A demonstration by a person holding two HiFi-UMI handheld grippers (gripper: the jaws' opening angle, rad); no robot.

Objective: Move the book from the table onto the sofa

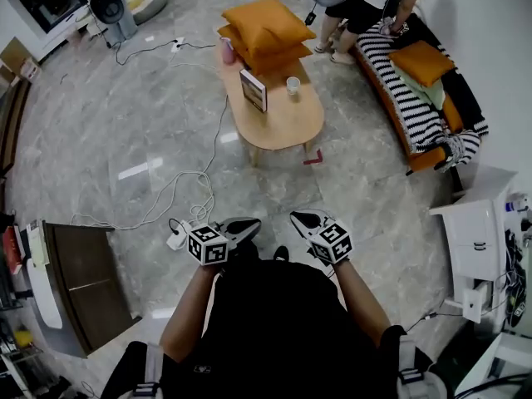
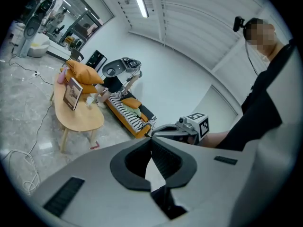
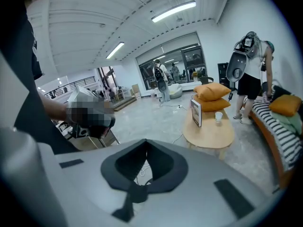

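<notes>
The book [image 1: 253, 90] stood upright on the table [image 1: 287, 127], probably leaving its edge easy to pinch. The left gripper [image 1: 243, 228] and right gripper [image 1: 302, 219] were well short of the table, jaws closed and empty, likely because the approach was not yet made.

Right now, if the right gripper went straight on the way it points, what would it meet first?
Most likely the bare floor, short of the wooden table: the right gripper, shut and empty, tilts downward. Nothing else shows in that line, though depth is unclear.

Bright, even light from ceiling strip lights [image 3: 174, 11]; glare streaks on glossy floor [image 1: 141, 169]; strong fisheye distortion, dark corners.
</notes>
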